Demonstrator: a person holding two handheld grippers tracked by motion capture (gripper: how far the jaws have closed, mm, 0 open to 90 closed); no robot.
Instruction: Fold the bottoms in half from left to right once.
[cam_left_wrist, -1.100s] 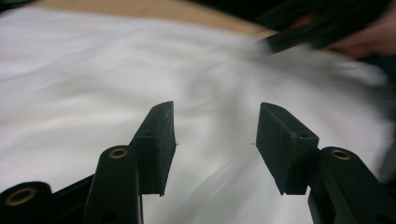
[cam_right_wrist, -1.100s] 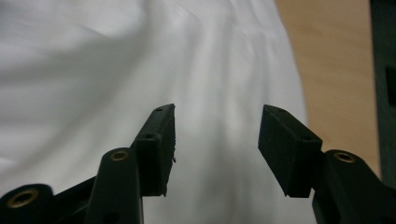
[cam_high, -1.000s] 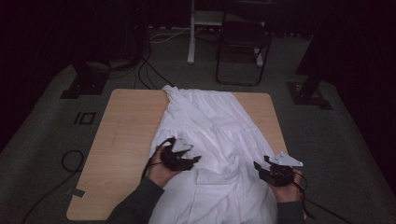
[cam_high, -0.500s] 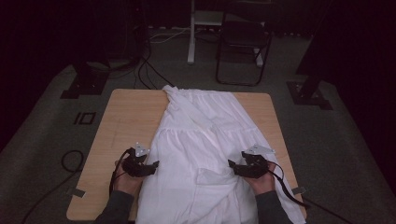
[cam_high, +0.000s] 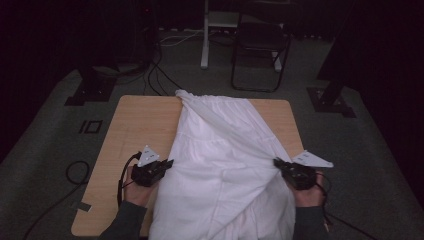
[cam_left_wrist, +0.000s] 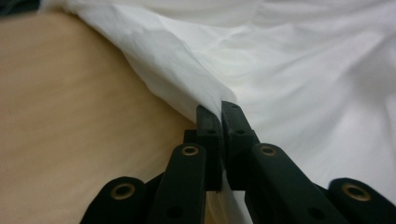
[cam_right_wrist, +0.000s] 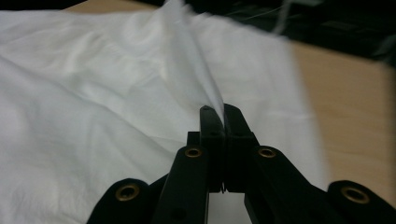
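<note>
A white garment lies lengthwise down the middle of the wooden table, its near end hanging over the front edge. My left gripper has just closed its jaws on the cloth's left edge, and the fabric is pinched between the pads. On the other side, my right gripper has just closed on the right edge, lifting a taut ridge of cloth off the table. Both grippers point inward toward the garment.
A dark folding chair and a white stand post are on the carpet beyond the table. Black stand feet and cables lie at the far left, another foot at the right. Bare wood flanks the garment.
Both hands moved outward from the garment's middle to its side edges, then both grippers shut on the cloth. The right edge is now lifted and pulled taut.
</note>
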